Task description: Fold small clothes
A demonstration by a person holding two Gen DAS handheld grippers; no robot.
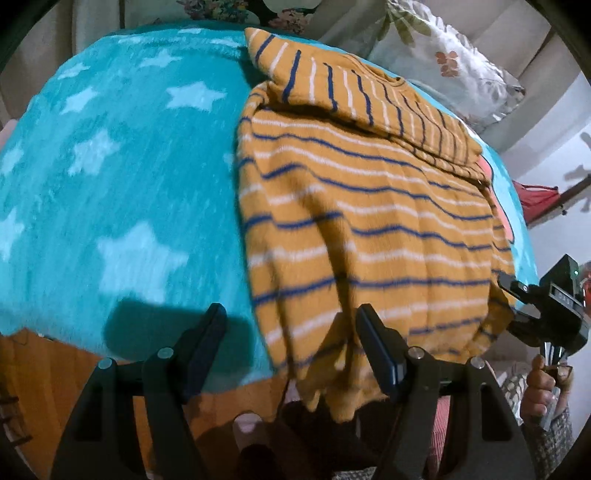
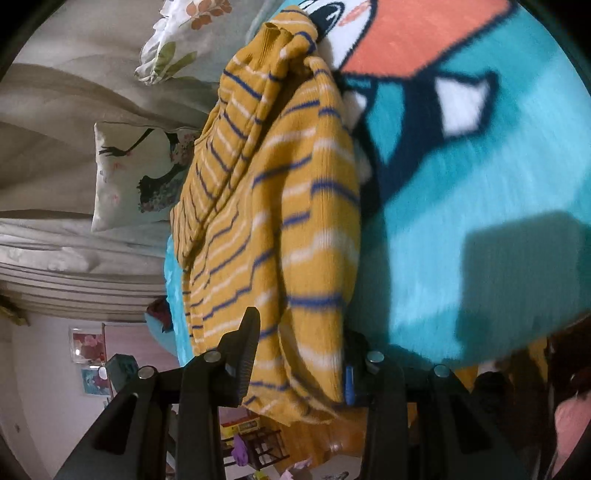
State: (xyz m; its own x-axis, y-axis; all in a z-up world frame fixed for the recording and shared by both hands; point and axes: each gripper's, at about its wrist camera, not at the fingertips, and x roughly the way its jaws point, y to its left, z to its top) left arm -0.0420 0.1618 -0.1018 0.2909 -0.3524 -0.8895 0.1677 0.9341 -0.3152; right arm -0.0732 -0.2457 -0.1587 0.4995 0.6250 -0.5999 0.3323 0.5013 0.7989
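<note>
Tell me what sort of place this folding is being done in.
Most likely a bedroom: the striped sweater lies on a teal star-patterned blanket spread over what looks like a bed, with floral pillows beside it and pictures on the wall.

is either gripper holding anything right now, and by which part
The right gripper has the striped sweater's near hem edge between its jaws; whether it is clamped cannot be told. The left gripper is open and holds nothing.

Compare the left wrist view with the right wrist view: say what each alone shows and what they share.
Only the left wrist view shows white stars on the blanket and the right gripper at the sweater's hem. Only the right wrist view shows the blanket's orange cartoon patch and wall pictures. Both show the striped yellow sweater on the teal blanket.
</note>
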